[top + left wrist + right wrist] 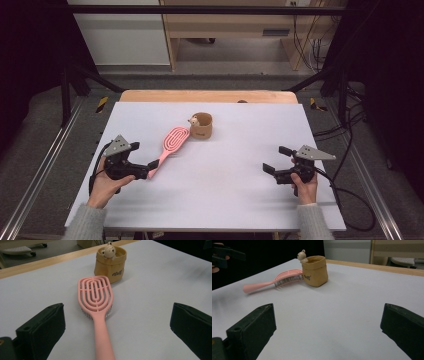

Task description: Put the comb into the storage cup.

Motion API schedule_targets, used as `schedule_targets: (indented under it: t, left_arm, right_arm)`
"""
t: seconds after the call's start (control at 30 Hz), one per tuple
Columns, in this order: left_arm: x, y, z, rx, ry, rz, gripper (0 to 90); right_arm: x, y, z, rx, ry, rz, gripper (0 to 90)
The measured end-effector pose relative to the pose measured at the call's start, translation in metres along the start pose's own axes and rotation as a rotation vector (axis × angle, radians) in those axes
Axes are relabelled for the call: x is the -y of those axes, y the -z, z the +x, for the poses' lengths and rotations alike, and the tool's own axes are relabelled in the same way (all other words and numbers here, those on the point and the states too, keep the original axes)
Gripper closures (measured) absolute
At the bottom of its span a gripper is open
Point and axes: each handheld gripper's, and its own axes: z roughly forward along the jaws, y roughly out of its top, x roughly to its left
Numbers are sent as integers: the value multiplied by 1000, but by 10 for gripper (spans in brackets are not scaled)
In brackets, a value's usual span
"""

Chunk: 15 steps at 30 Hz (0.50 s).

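A pink hairbrush (170,144) lies flat on the white table (235,195), head toward the far side, handle toward the person's left hand. In the left gripper view the brush (95,293) has its handle running down between the two wide-apart jaws. My left gripper (143,156) is open around the handle end without pinching it. Just beyond the brush head stands a tan pouch (202,126) with a small bear figure (108,251) on its rim. At the table's right side my right gripper (276,159) is open and holds nothing, facing the pouch (314,271) and brush (279,278).
A wooden strip (210,96) runs along the table's far edge. Metal rails (45,165) flank both sides, and cables (350,200) trail off the right. Wooden furniture (235,25) stands on the floor behind. Bare table stretches between the two grippers.
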Motion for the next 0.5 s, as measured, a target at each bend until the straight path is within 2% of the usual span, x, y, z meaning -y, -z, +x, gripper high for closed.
schedule_targets:
  t: [0.5]
  left_arm:
    - [-12,-20,7,-18,1,83,0]
  right_arm:
    - [0,0,0,0,-1,2,4]
